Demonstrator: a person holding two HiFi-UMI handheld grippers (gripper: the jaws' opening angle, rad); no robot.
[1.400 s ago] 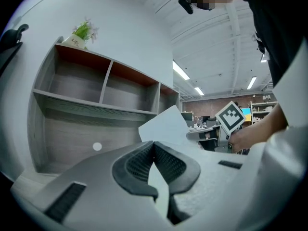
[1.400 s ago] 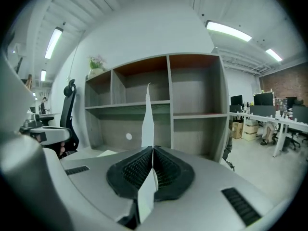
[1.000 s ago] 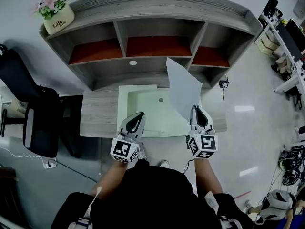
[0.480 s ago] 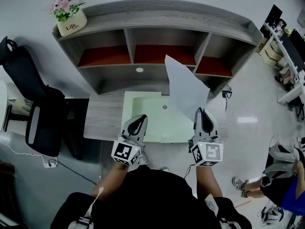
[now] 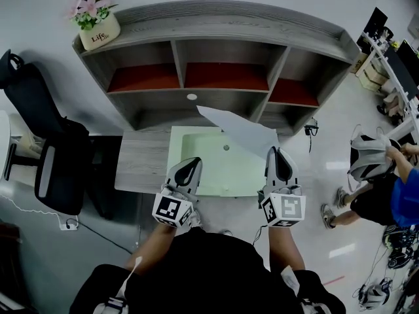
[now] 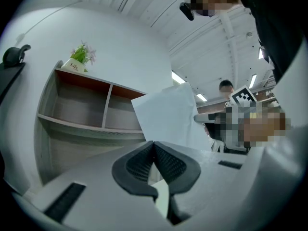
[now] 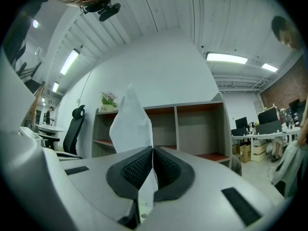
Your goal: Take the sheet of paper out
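Right gripper (image 5: 277,150) is clamped shut on a corner of the sheet of paper (image 5: 239,133); you can see the edge pinched between its pads in the right gripper view (image 7: 153,150). Left gripper (image 5: 190,161) is closed too, nothing in it.

Half a second ago the sheet stood up tall in front of the shelf unit (image 5: 222,18). Now it's flopped over leftward and hangs above the pale green tray (image 5: 173,142) on the desk (image 5: 141,165). It looks clear of the tray, so I'd say the take-out part is basically done.
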